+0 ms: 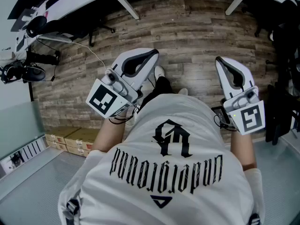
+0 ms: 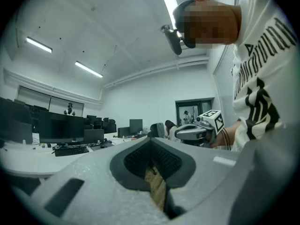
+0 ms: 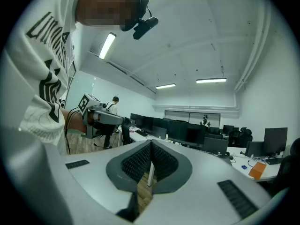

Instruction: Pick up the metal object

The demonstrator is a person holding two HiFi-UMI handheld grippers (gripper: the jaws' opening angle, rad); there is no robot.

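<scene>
Person in a white printed shirt (image 1: pixel 140 139) stood on a wood-plank floor (image 1: pixel 187 27), seen from above. Left gripper (image 1: pixel 151 56), at centre-left of the frame, was clenched with nothing between its jaws. Right gripper (image 1: pixel 220 61), at centre-right, was likewise clenched and empty, well apart from the other. White desk (image 1: pixel 79 1) crossed the upper left. Metal object could not be made out in any view.
</scene>
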